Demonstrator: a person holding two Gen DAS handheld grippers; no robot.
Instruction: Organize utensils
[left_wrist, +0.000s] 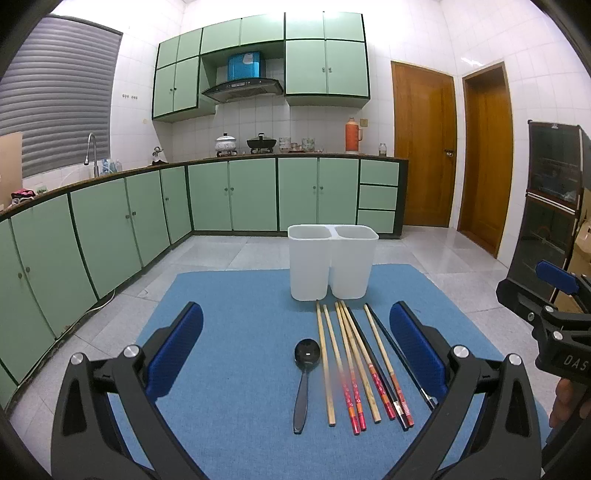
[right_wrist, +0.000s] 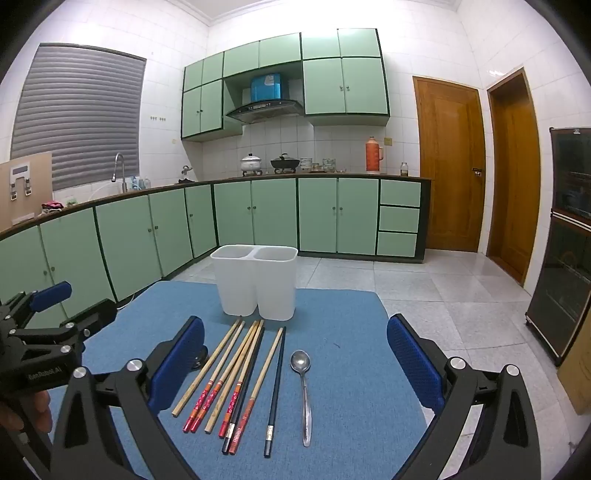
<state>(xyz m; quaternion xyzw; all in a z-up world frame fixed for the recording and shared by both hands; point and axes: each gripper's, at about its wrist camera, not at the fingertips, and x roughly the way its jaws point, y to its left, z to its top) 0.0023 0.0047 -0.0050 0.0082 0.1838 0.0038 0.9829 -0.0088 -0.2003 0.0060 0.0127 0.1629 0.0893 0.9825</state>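
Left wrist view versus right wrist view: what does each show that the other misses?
Only the left wrist view shows the whole black spoon. Only the right wrist view shows the metal spoon. Both show the white two-compartment holder, the row of chopsticks lying on the blue mat, and both open, empty tongs, left and right.

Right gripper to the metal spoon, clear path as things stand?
Probably yes. The right gripper is open, and the metal spoon lies flat on the blue mat between its fingers, apart from the chopsticks, with nothing over it.
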